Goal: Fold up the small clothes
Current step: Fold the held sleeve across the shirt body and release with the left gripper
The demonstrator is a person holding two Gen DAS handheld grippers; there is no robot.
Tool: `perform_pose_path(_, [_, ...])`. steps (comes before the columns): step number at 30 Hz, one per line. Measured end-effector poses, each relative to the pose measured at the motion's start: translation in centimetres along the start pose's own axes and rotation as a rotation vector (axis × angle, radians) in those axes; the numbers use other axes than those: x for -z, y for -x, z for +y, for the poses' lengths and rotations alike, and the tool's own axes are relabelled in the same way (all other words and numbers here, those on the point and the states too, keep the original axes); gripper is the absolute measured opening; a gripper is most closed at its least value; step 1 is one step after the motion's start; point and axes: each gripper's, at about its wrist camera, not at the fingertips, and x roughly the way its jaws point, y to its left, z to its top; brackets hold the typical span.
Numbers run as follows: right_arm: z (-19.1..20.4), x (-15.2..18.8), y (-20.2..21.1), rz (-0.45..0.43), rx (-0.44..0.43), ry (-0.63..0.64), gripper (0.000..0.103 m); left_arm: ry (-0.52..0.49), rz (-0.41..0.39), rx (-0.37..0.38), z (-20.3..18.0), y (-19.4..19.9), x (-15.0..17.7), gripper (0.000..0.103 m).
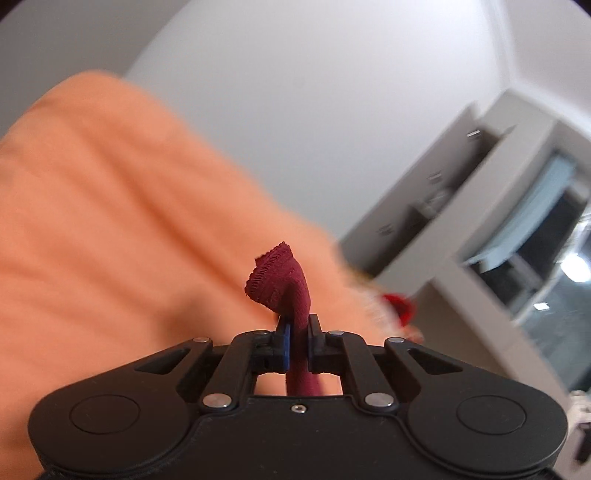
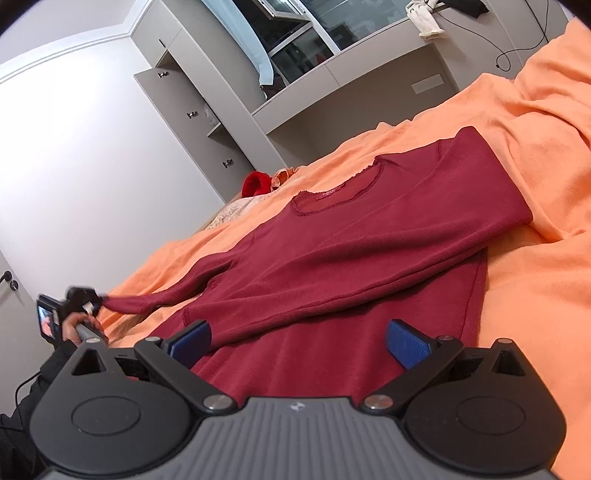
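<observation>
A dark red long-sleeved shirt lies flat on the orange bedspread. One sleeve is folded across its body. The other sleeve stretches out to the left, and its end sits in my left gripper, carried by a hand. In the left wrist view my left gripper is shut on the sleeve cuff, which sticks up past the blue pads. My right gripper is open over the shirt's lower part, with nothing pressed between its blue pads.
A bright red item and a peach cloth lie at the bed's far edge. Grey cabinets with an open door stand behind the bed, next to a ledge with a white cloth and a cable.
</observation>
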Motion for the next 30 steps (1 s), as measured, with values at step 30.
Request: perform_pose_path(30, [0.1,-1.0,2.2,-0.142,0.135,0.016,0.103,-0.989,0.279,0.888,-19.4,21.2,26.3,0.009])
